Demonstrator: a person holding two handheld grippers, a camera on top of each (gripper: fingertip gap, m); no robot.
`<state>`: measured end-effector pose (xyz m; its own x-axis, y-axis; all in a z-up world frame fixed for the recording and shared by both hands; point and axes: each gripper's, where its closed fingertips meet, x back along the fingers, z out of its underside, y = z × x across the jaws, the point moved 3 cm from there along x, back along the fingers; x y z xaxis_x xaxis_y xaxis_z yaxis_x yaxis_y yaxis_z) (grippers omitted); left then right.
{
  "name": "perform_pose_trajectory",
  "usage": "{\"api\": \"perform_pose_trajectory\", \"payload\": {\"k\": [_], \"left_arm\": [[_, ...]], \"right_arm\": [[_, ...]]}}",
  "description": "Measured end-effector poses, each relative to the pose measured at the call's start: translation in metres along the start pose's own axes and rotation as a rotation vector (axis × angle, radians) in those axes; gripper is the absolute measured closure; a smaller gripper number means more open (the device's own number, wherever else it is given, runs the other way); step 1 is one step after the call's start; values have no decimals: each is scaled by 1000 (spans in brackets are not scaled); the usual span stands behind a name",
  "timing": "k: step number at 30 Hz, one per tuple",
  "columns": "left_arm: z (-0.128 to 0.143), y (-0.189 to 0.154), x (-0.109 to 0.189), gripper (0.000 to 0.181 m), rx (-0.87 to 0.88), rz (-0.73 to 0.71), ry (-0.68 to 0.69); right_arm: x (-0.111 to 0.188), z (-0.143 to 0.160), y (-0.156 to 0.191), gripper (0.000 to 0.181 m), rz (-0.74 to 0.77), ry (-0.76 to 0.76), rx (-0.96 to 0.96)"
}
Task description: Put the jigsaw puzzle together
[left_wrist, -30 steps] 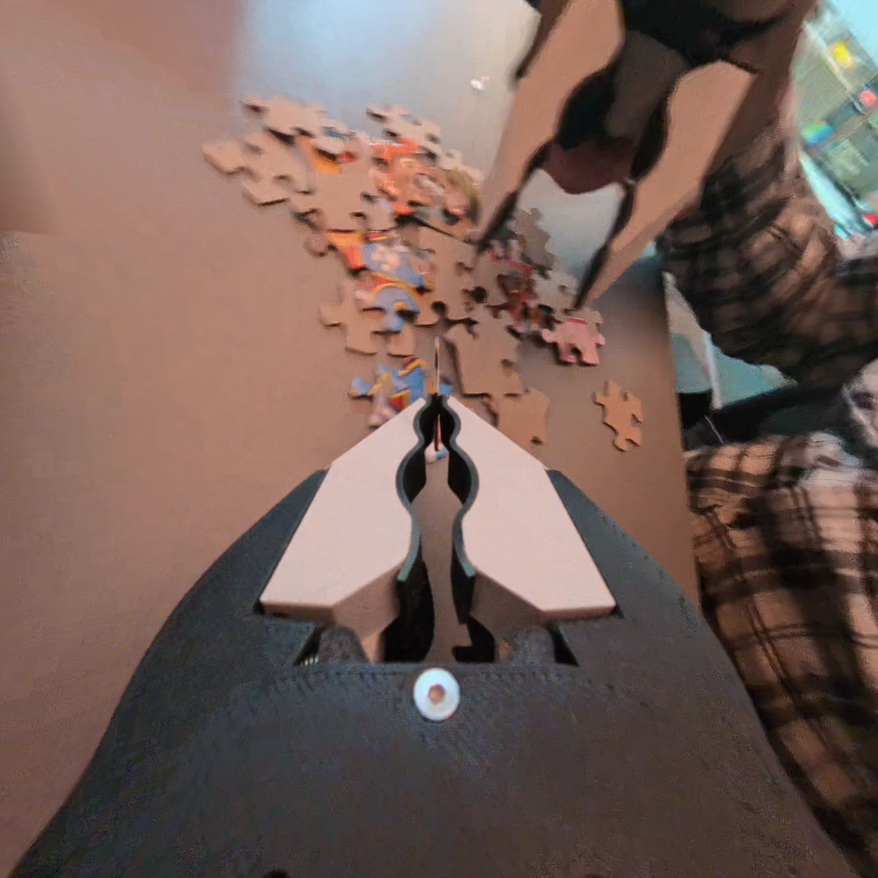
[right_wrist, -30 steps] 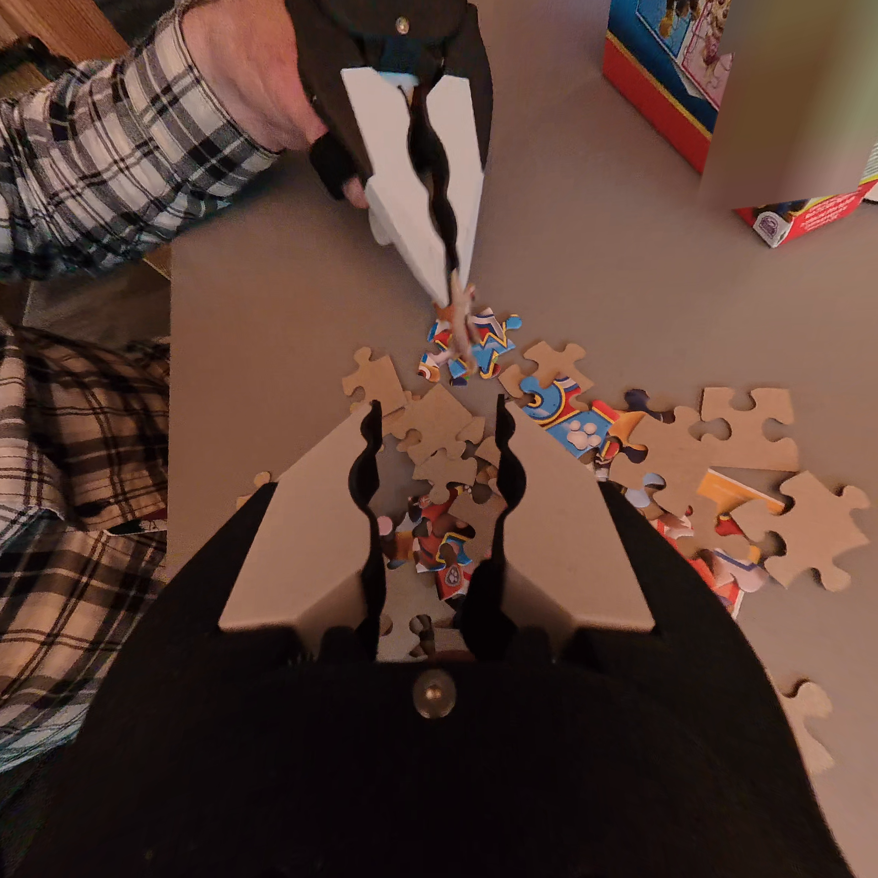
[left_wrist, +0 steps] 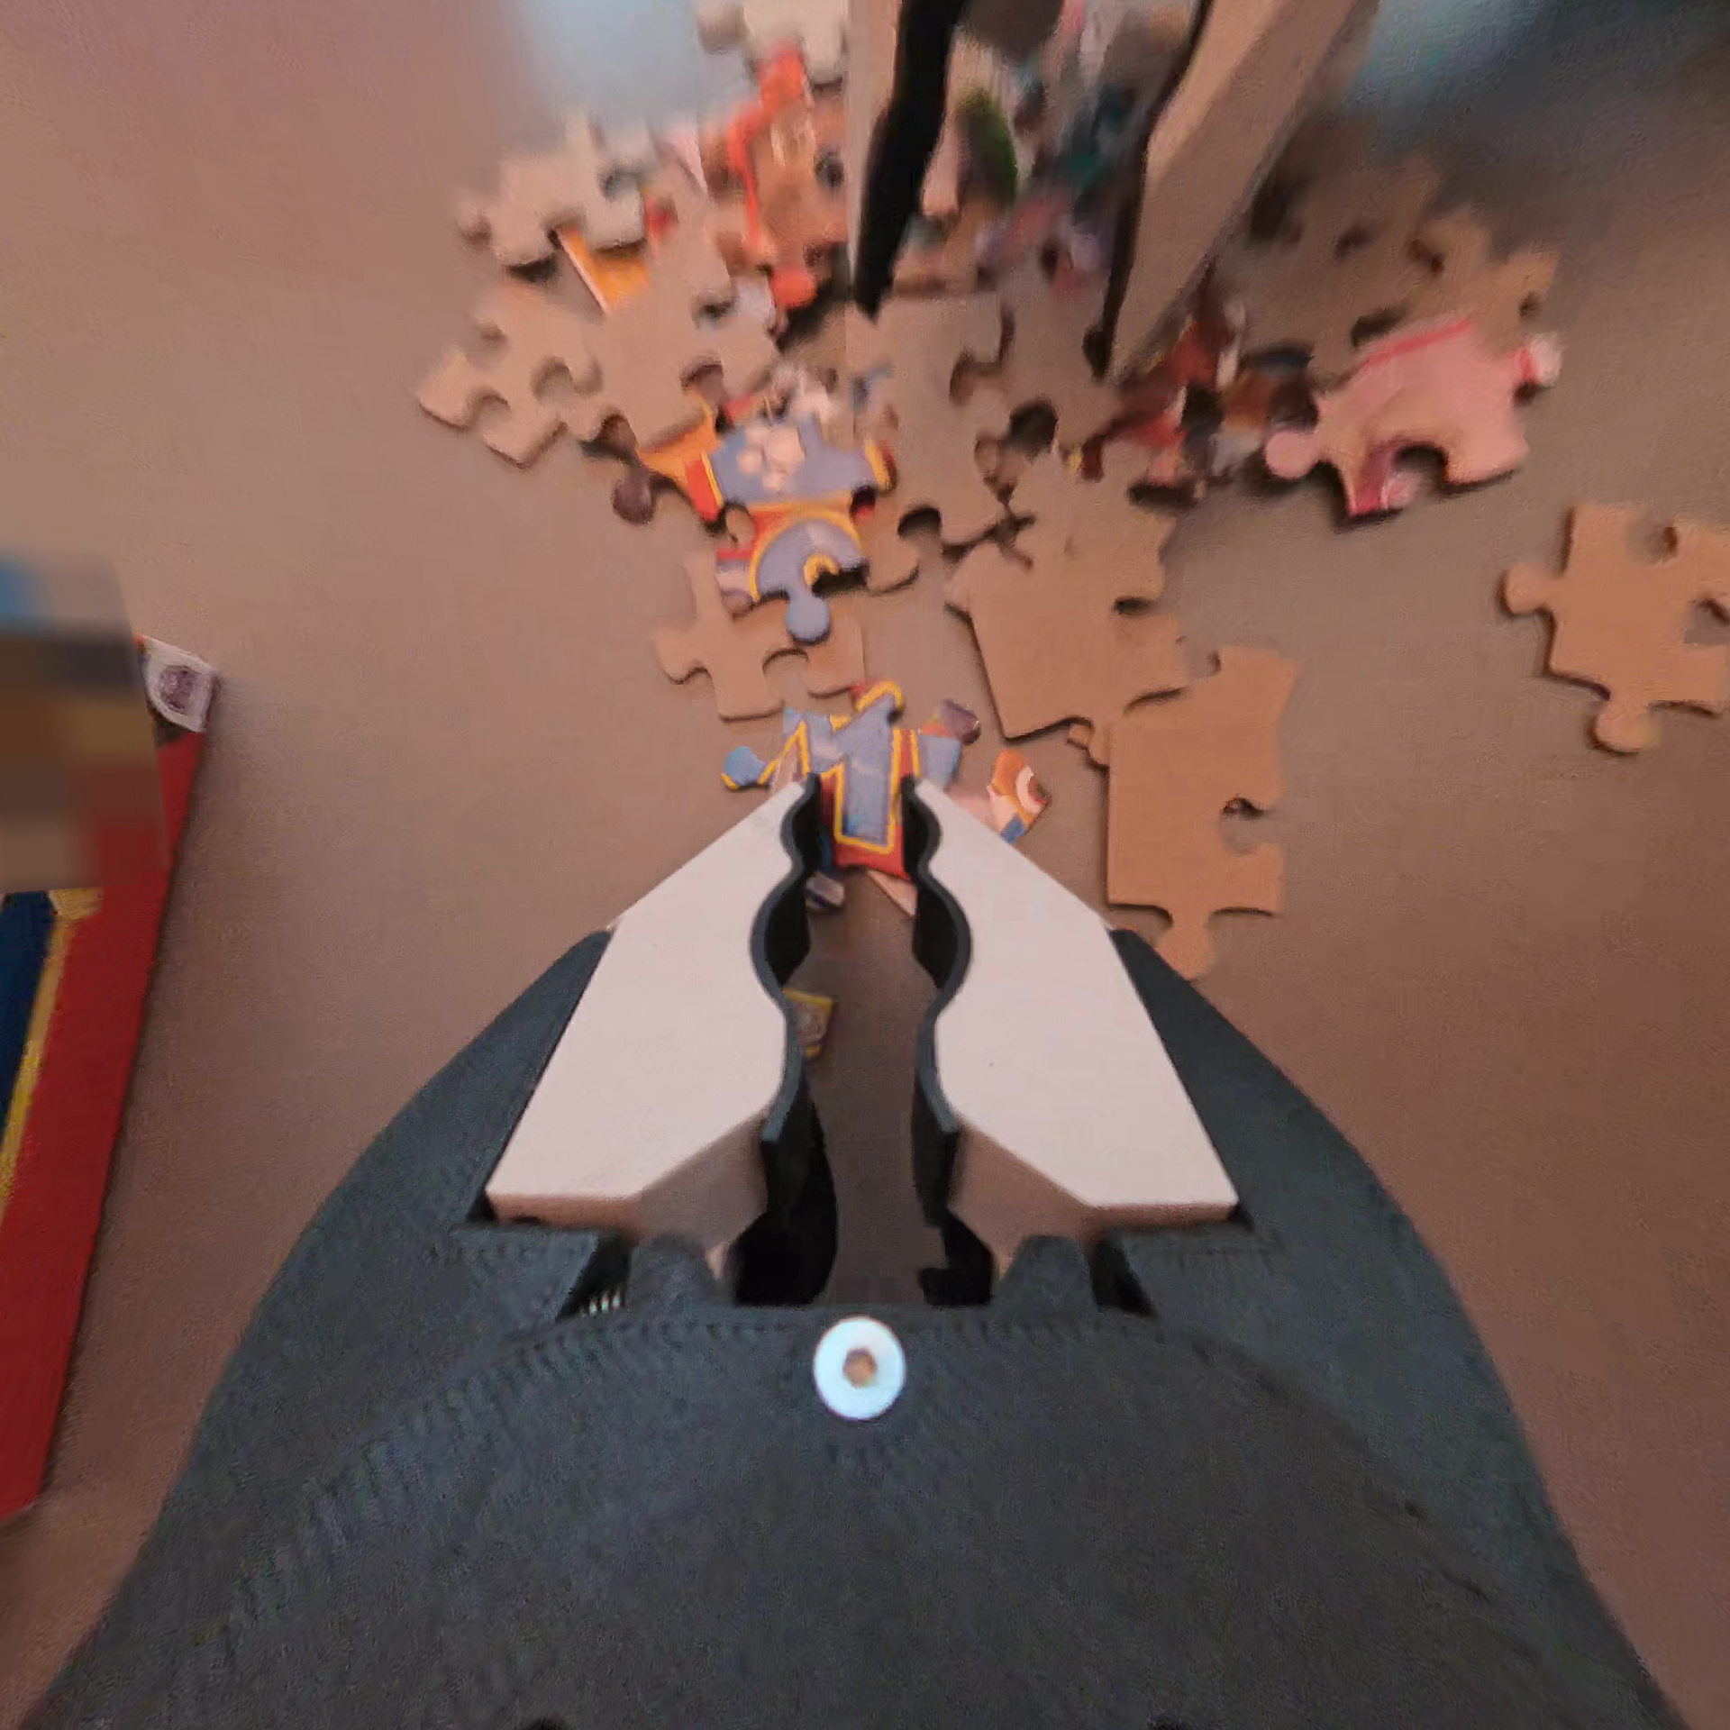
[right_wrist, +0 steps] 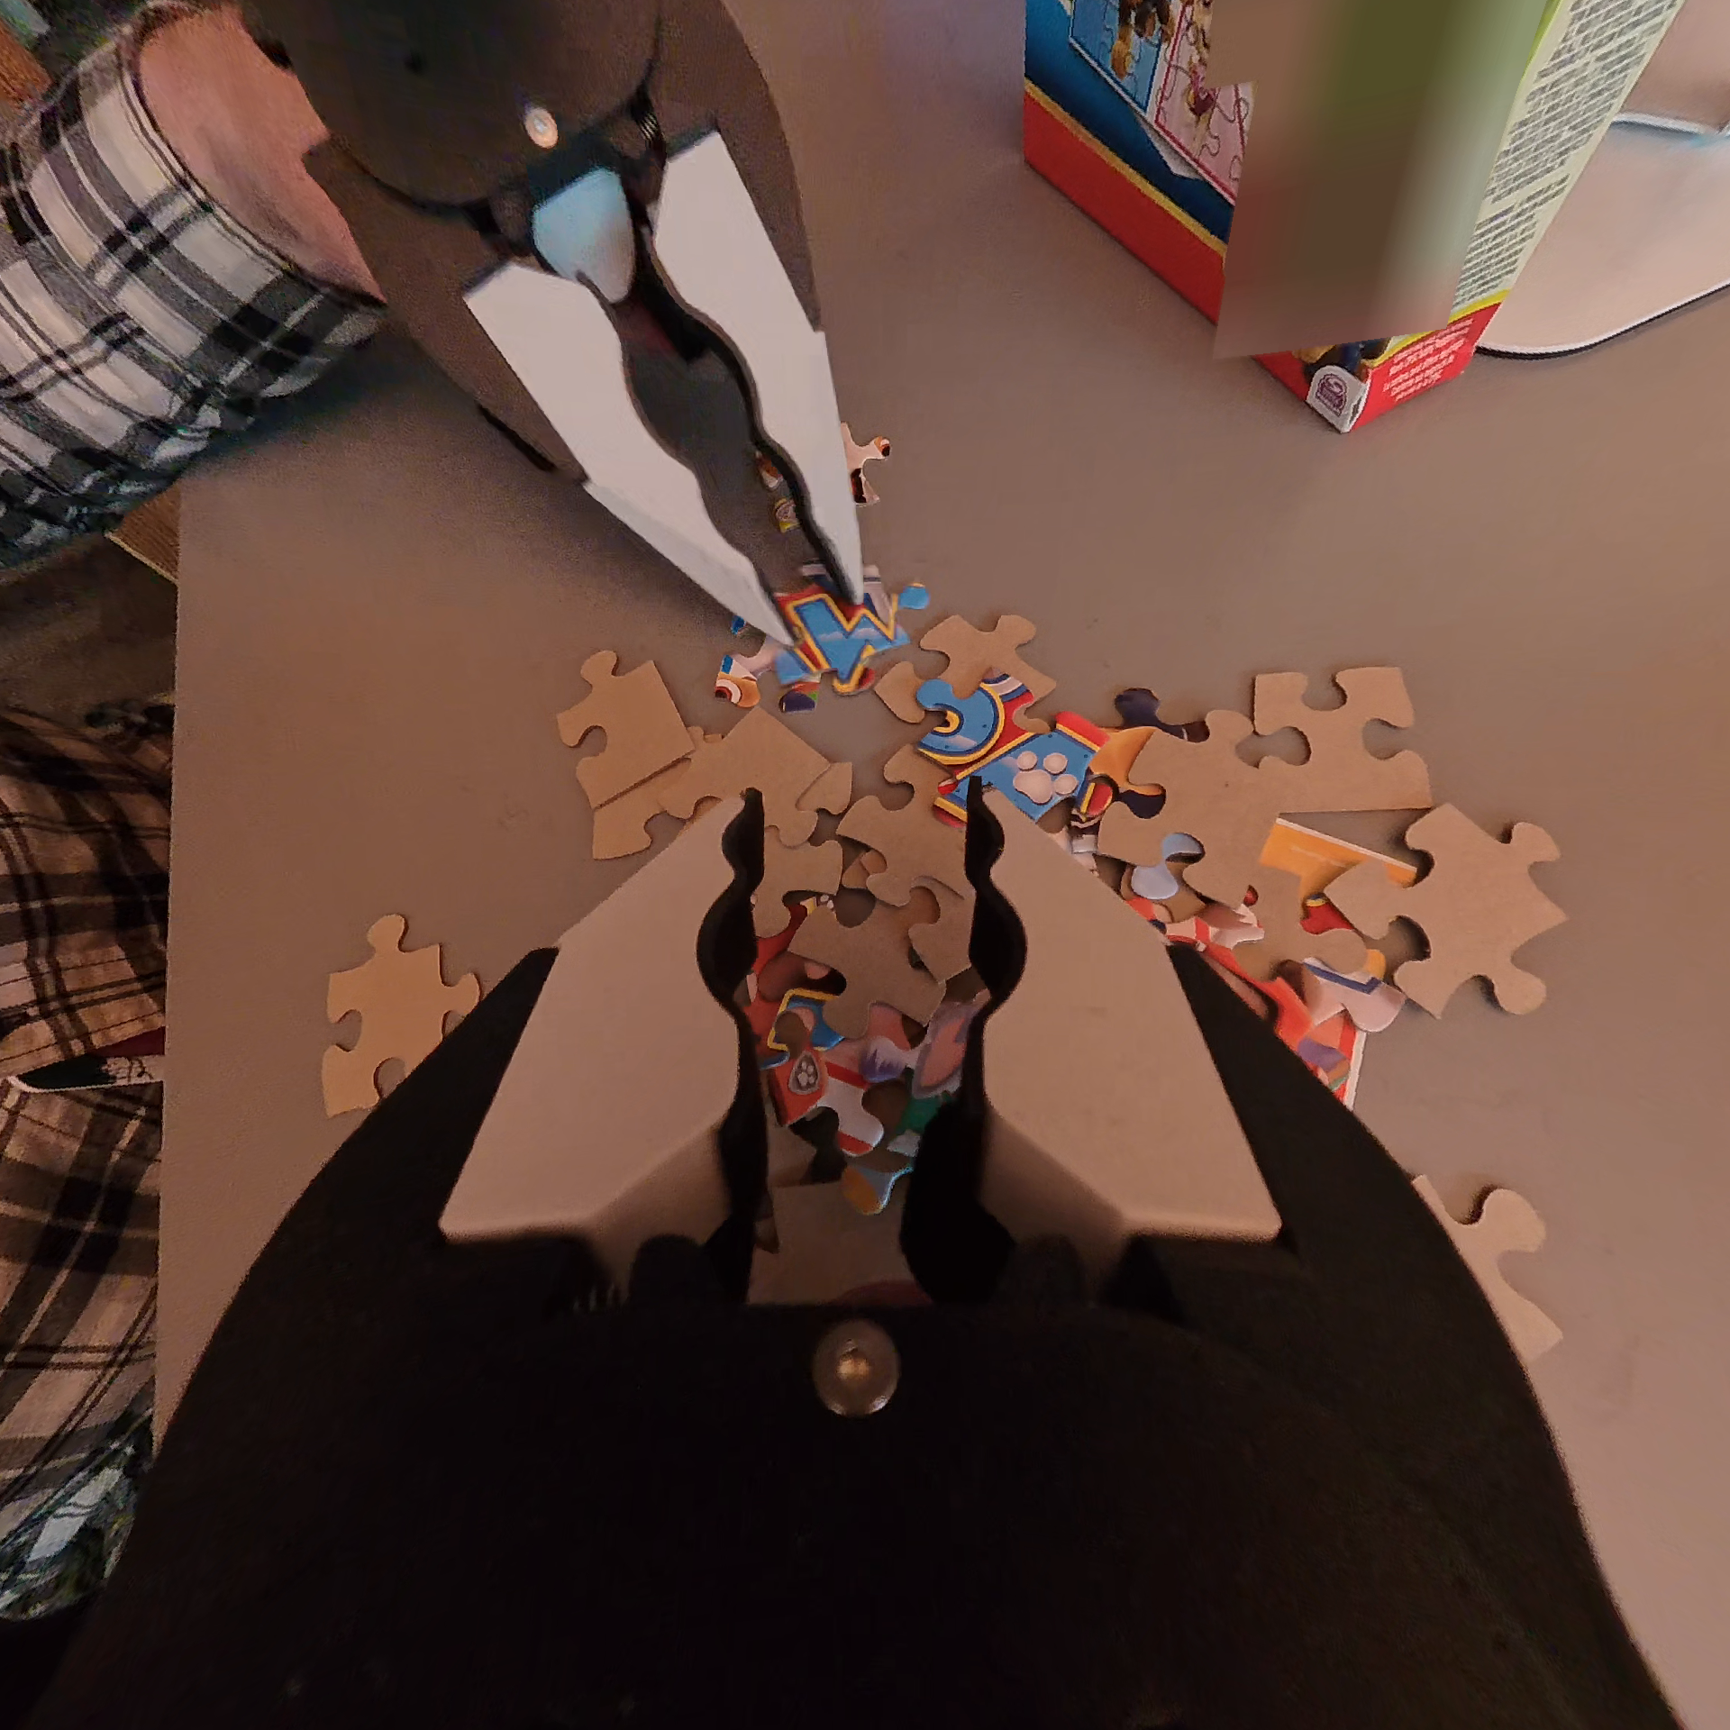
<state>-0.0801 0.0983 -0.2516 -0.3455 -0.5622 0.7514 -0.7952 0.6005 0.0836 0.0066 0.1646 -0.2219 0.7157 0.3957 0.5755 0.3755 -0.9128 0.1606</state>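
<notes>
A loose pile of jigsaw pieces [right_wrist: 1170,843] lies on the grey table [right_wrist: 374,749], many brown side up, some picture side up. My left gripper [left_wrist: 861,798] is open a little, its tips down at a blue, red and yellow piece [left_wrist: 866,749] at the near end of the pile; both show in the right wrist view, gripper [right_wrist: 816,608] and piece [right_wrist: 843,641]. A small picture piece [right_wrist: 866,463] lies on the table under the left fingers. My right gripper [right_wrist: 861,800] is open and empty, hovering over the pile; in the left wrist view it [left_wrist: 992,328] is blurred.
A red and blue puzzle box [right_wrist: 1142,187] stands at the back right, also at the left edge of the left wrist view [left_wrist: 84,1077]. A white base [right_wrist: 1638,253] lies behind it. Single brown pieces [right_wrist: 393,1011] lie near the table's left edge, beside plaid sleeves [right_wrist: 140,262]. About 8 centimetres separates my left fingertips from my right.
My left gripper was shut on a piece held on edge; it has opened, let the piece go, and dropped lower onto the blue and red piece. The right gripper stays open over the pile.
</notes>
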Motion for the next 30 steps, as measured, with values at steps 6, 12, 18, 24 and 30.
{"api": "perform_pose_trajectory", "payload": {"k": [6,12,18,24,30], "left_arm": [[28,24,20,181,195,-50,32],[18,23,36,160,126,-95,-34],[2,4,1,180,60,-23,17],[43,38,34,181,236,-138,94],[-5,-4,9,168,46,-19,-20]], "right_arm": [[3,4,-1,140,-6,-12,-2],[3,2,0,140,-10,-25,8],[5,2,0,140,-3,-34,13],[7,4,-2,141,-10,-46,8],[7,3,0,141,-11,-54,17]]}}
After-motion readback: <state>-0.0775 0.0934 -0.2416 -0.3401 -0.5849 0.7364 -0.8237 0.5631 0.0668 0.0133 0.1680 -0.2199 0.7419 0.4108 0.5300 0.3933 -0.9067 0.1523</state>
